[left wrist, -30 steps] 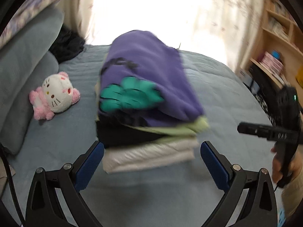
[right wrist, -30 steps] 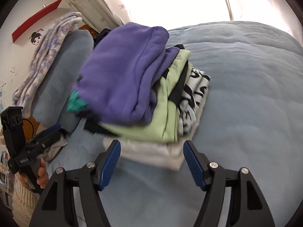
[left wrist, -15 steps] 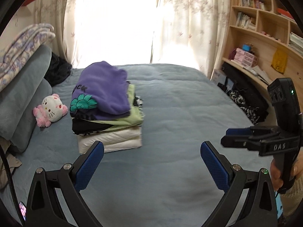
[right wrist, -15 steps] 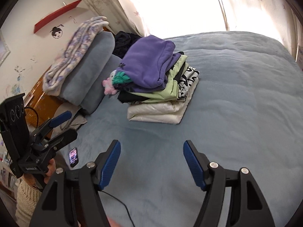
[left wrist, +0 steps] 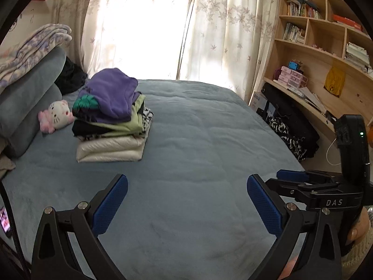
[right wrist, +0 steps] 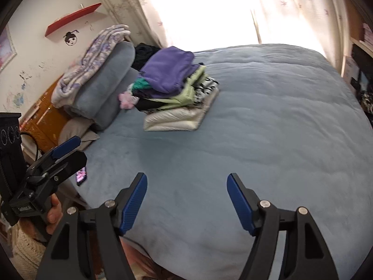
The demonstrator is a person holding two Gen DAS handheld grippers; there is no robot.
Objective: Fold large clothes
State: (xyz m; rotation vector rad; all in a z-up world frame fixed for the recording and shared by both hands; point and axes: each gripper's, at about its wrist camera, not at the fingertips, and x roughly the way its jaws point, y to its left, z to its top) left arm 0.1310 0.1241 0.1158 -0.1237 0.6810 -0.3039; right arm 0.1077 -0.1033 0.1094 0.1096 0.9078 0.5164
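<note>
A stack of folded clothes (left wrist: 112, 126) lies on the blue bed (left wrist: 209, 154), a purple sweatshirt (left wrist: 112, 93) on top, then green, black, patterned and cream layers. It also shows in the right wrist view (right wrist: 179, 93). My left gripper (left wrist: 186, 200) is open and empty, well back from the stack above the bed's near part. My right gripper (right wrist: 186, 198) is open and empty too, also far from the stack. The right gripper shows at the right edge of the left wrist view (left wrist: 303, 182); the left one shows at the left of the right wrist view (right wrist: 58, 154).
A Hello Kitty plush (left wrist: 56, 116) lies left of the stack by grey pillows (left wrist: 28, 102) and a patterned blanket (left wrist: 30, 49). A phone (right wrist: 81, 175) lies at the bed's near left edge. Wooden shelves (left wrist: 326, 53) and dark bags (left wrist: 289, 121) stand to the right. Curtains hang behind.
Both grippers have pulled back from right at the stack to the near end of the bed. The stack stays in place on the bed.
</note>
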